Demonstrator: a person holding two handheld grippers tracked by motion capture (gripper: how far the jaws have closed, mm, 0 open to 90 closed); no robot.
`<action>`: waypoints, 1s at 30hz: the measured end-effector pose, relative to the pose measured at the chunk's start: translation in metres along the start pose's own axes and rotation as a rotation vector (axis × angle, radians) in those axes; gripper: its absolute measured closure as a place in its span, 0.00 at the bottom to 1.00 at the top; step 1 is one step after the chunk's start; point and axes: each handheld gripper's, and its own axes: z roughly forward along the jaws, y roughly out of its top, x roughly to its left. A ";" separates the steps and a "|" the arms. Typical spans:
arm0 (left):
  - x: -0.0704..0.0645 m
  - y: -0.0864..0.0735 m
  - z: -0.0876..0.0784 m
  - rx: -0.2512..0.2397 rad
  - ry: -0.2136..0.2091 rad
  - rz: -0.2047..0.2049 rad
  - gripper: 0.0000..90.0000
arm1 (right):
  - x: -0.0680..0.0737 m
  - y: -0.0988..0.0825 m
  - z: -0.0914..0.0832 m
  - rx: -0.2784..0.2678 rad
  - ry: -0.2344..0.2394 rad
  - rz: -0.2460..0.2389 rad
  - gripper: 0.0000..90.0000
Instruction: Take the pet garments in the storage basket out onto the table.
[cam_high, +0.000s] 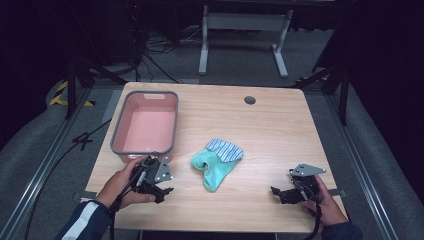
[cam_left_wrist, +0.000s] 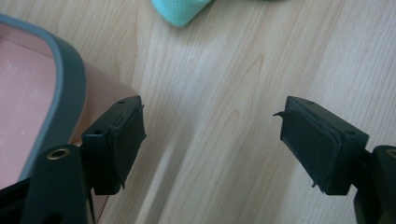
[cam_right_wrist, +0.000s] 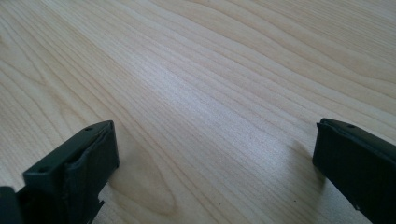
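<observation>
A mint-green sock (cam_high: 215, 169) lies near the middle of the wooden table, with a blue-and-white striped sock (cam_high: 226, 149) folded over its upper end. My left gripper (cam_high: 161, 191) rests at the front left, open and holding nothing, just in front of a pink bin (cam_high: 145, 125). In the left gripper view the jaws stand wide apart (cam_left_wrist: 212, 140) over bare wood, the bin's grey rim (cam_left_wrist: 70, 88) at left and the mint sock's tip (cam_left_wrist: 180, 11) at the top. My right gripper (cam_high: 281, 193) lies at the front right, open (cam_right_wrist: 215, 154) over bare wood.
The pink bin with a grey rim stands at the table's left and looks hollow inside. A dark round grommet (cam_high: 250, 100) sits at the table's far edge. A white stand's legs (cam_high: 240, 40) and cables lie on the floor beyond.
</observation>
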 end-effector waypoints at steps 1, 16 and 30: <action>0.000 0.000 0.000 0.000 0.000 0.000 0.25 | 0.000 0.000 0.000 0.000 0.000 0.000 0.01; 0.004 -0.043 0.013 0.049 -0.006 -0.069 0.25 | 0.000 0.000 0.000 0.000 0.000 0.000 0.01; 0.010 -0.072 0.021 0.029 0.002 -0.134 0.24 | 0.000 0.000 0.000 0.000 0.000 0.000 0.01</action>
